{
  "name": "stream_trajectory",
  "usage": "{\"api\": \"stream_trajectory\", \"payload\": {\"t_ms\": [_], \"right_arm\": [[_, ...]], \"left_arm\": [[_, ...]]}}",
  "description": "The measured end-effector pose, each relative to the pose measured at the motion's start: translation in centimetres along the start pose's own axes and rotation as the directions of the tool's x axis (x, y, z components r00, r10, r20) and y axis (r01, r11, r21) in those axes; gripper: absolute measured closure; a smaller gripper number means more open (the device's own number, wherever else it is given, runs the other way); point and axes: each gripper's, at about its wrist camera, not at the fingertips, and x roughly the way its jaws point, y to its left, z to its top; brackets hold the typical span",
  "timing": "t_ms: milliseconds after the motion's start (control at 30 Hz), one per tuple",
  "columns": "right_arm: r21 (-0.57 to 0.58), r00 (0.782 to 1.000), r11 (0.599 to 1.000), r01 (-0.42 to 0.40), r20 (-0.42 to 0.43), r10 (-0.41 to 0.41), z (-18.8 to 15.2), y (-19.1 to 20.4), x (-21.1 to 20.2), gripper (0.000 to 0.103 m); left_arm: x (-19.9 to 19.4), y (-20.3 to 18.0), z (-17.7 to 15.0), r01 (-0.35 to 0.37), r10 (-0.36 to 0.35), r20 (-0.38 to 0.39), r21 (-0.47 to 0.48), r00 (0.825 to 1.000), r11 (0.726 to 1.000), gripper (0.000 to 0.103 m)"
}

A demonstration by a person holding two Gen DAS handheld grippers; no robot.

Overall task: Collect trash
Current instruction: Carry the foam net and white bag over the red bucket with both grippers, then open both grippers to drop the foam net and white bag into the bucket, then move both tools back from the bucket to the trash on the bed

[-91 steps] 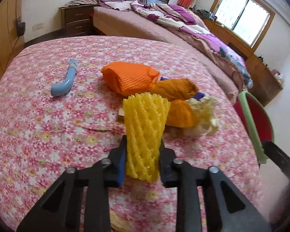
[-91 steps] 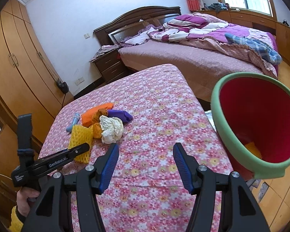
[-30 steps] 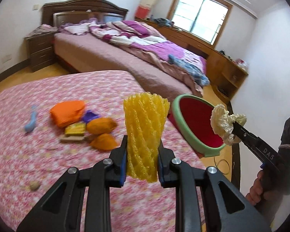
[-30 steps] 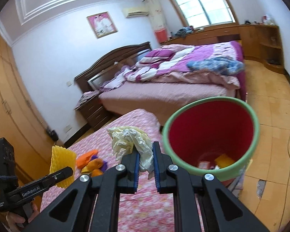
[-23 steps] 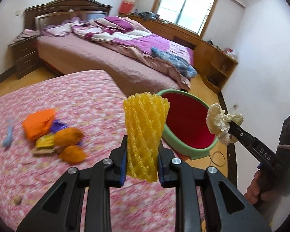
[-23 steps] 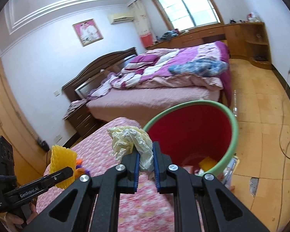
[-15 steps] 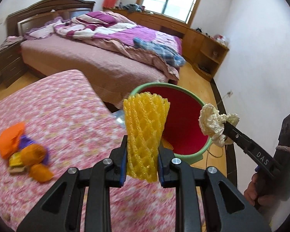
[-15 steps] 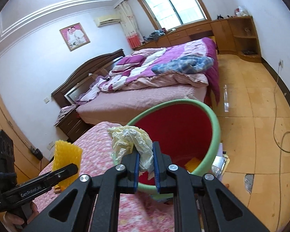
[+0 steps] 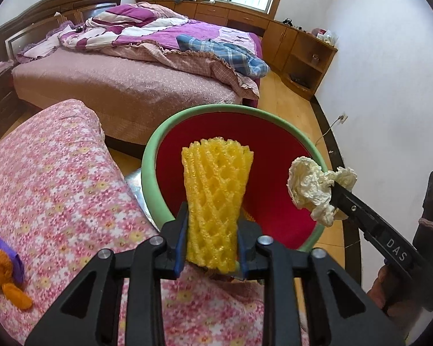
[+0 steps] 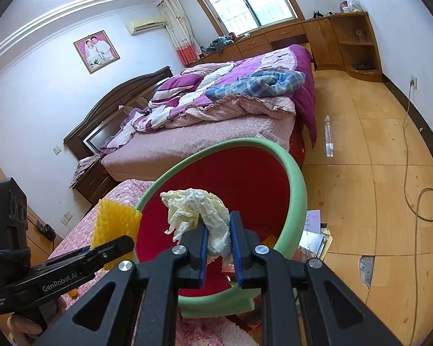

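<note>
Both hand-held grippers now over the bin (image 9: 151, 155): left hand-held gripper (image 9: 210, 243) loosening on foam net (image 9: 216, 201), right hand-held gripper (image 10: 218, 248) loosening on crumpled paper (image 10: 196, 213); both drops imminent.

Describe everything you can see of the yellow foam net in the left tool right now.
The yellow foam net is a soft tube of open diamond mesh, the kind of sleeve put round fruit. It stands upright between the blue pads of the left tool, whose jaws are opening; the pads still touch its lower part, which looks slightly pinched, and its frilled top flares above. It hangs in front of the mouth of the red bin with a green rim. Nothing else touches it. The right wrist view shows only its upper part.
</note>
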Motion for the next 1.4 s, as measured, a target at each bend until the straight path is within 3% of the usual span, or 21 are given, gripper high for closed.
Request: {"api": "stream_trajectory", "payload": {"t_ms": [100,333,600,1000,1400], "right_arm": [[0.002,1.0,1.0,-0.005,0.002,0.005,-0.1,-0.2,0.3,0.079],[0.019,1.0,1.0,-0.02,0.016,0.019,-0.1,-0.5,0.0,0.062],[0.023,0.999,0.999,-0.035,0.036,0.034,-0.2,0.0,-1.1,0.053],[-0.027,0.995,0.995,-0.093,0.034,0.094,-1.1,3.4,-3.5,0.046],[-0.073,0.987,0.985,-0.158,-0.012,0.158,-2.8,8.8,-4.7,0.043]], "left_arm": [[0.5,0.1,0.1,-0.012,0.012,0.004,-0.004,1.0,1.0,0.052],[1.1,0.3,0.4,-0.014,0.014,0.006,-0.027,1.0,1.0,0.051],[-0.9,1.0,-0.1,-0.008,0.009,0.022,-0.06,1.0,0.998,0.051],[-6.5,3.3,-1.8,-0.063,0.073,0.085,-0.12,0.994,0.991,0.051],[-12.6,8.0,-4.4,-0.144,0.175,0.137,-0.207,0.975,0.968,0.051]]}}
